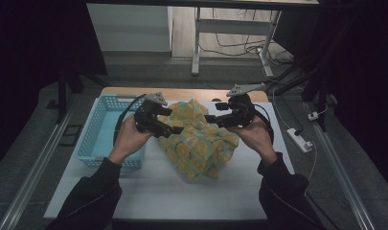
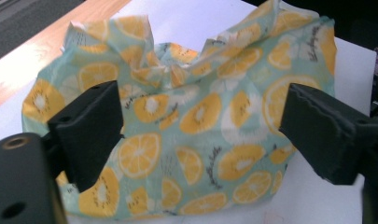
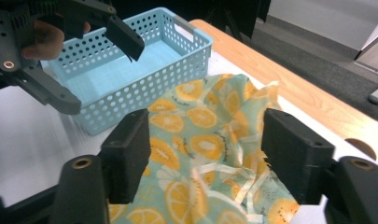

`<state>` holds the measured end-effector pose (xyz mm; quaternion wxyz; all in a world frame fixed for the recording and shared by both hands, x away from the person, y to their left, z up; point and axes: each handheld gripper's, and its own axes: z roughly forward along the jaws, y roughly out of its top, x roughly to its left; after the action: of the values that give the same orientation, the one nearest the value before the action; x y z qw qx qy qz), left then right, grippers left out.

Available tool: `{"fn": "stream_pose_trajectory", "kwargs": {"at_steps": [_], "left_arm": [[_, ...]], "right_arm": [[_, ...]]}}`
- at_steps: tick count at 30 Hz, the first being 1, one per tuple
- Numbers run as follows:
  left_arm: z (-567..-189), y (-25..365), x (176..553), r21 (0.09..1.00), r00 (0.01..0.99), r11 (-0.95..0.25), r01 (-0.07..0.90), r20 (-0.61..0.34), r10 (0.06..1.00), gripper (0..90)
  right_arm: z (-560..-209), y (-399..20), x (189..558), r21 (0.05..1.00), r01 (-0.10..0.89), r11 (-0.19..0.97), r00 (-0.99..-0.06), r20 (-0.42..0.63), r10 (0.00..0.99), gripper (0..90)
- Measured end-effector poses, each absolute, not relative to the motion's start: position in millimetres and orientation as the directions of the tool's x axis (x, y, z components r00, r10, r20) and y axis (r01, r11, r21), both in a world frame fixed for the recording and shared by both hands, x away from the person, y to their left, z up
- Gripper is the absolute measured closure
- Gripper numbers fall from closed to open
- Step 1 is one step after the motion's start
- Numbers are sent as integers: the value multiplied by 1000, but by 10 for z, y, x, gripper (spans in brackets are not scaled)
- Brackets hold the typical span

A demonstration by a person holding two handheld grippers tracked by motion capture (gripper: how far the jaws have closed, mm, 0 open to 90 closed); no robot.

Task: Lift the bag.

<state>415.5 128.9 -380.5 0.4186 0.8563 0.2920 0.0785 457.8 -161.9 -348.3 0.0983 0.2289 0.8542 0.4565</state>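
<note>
Near edge of high view: a person's two forearms in dark sleeves come in from the bottom, one per side, reaching over a white surface (image 1: pixel 148 191).

Left hand (image 1: pixel 129 136) holds the left gripper (image 1: pixel 170 120), black, w/ a grey three-cornered plate on top. Its jaws stand wide apart, holding nothing; in the left gripper view the cloth shows in the gap between them, just beyond the jaw tips.

Right hand (image 1: pixel 254 134) holds the right gripper (image 1: pixel 213 111), also black w/ a grey plate & a cable trailing off behind. Jaws likewise spread apart, empty; in the right gripper view they sit above the cloth, and the left gripper (image 3: pixel 102 60) shows farther off at upper left, jaws open, in front of the basket.

Between the two grippers, mid-surface: a crumpled cloth (image 1: pixel 199 141), pale green w/ orange & yellow citrus slices printed on it. It lies bunched in a loose heap, edges sticking up unevenly (image 2: pixel 196 107). Whether either gripper touches it, cannot tell.

Left of the cloth, just beside it: a light blue plastic basket (image 1: pixel 93 132) w/ perforated walls, nothing visible inside (image 3: pixel 186 60).

Beyond: a strip of bare wood (image 1: pixel 191 93) along the surface's far edge, then grey floor, table legs, loose cables & a white power strip (image 1: pixel 299 140) on the floor at right.
</note>
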Motion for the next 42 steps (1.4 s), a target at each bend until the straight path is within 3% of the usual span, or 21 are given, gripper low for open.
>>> {"fn": "stream_pose_trajectory", "kwargs": {"at_steps": [9, 18, 42], "left_arm": [[-4024, 1403, 4058, 778, 821, -449, 440, -146, 552, 0], [-4235, 1545, 3954, 790, 809, -409, 457, -179, 559, 0], [-4516, 1830, 3550, 786, 754, -348, 510, -214, 622, 0]], "right_arm": [[-3720, -1658, 4507, 811, 329, 484, -863, 51, 502, 184], [-3964, -1722, 4423, 828, 349, 440, -843, 72, 533, 18], [-4084, -1934, 4169, 812, 348, 469, -843, 52, 536, 3]]}}
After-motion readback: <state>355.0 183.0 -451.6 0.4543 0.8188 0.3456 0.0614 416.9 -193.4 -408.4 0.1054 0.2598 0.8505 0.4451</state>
